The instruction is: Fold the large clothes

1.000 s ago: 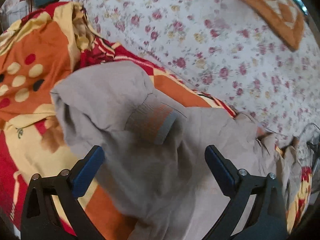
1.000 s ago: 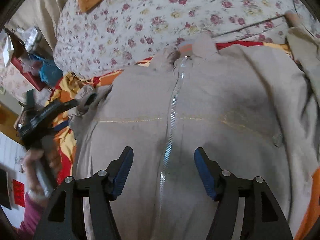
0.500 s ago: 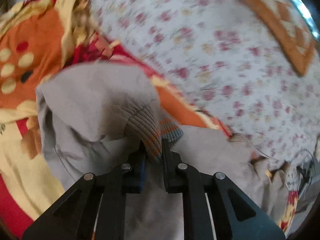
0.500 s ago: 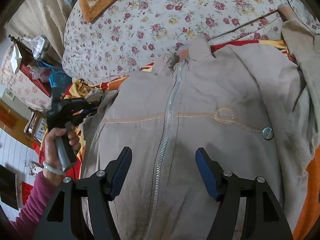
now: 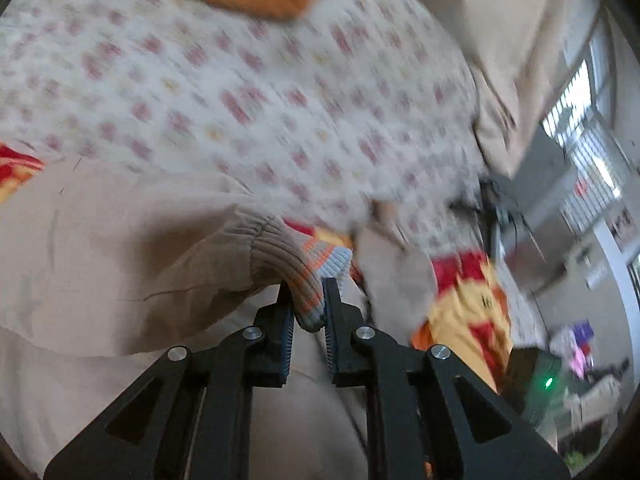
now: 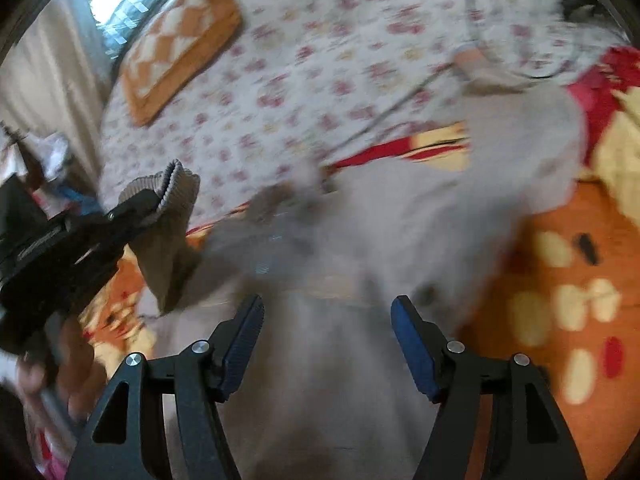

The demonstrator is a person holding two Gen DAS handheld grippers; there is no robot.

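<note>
A large beige zip jacket [image 6: 360, 248] lies spread on the bed; its body also fills the lower left of the left wrist view [image 5: 100, 248]. My left gripper [image 5: 307, 300] is shut on the ribbed sleeve cuff [image 5: 296, 264], which has orange and grey stripes, and holds the sleeve lifted. In the right wrist view that gripper [image 6: 132, 208] holds the cuff [image 6: 168, 188] raised at the left, above the jacket. My right gripper [image 6: 326, 336] is open and empty, just above the jacket's lower front.
A floral bedspread [image 5: 240, 92] covers the bed behind the jacket, with an orange checked cushion [image 6: 180, 40] on it. A red, orange and yellow blanket [image 6: 568, 280] lies under the jacket. Room clutter and a window [image 5: 580, 120] are at the right.
My left gripper closed on the sleeve cuff and has lifted and swung it to the right over the jacket. My right gripper stayed open and shifted over the jacket's lower part.
</note>
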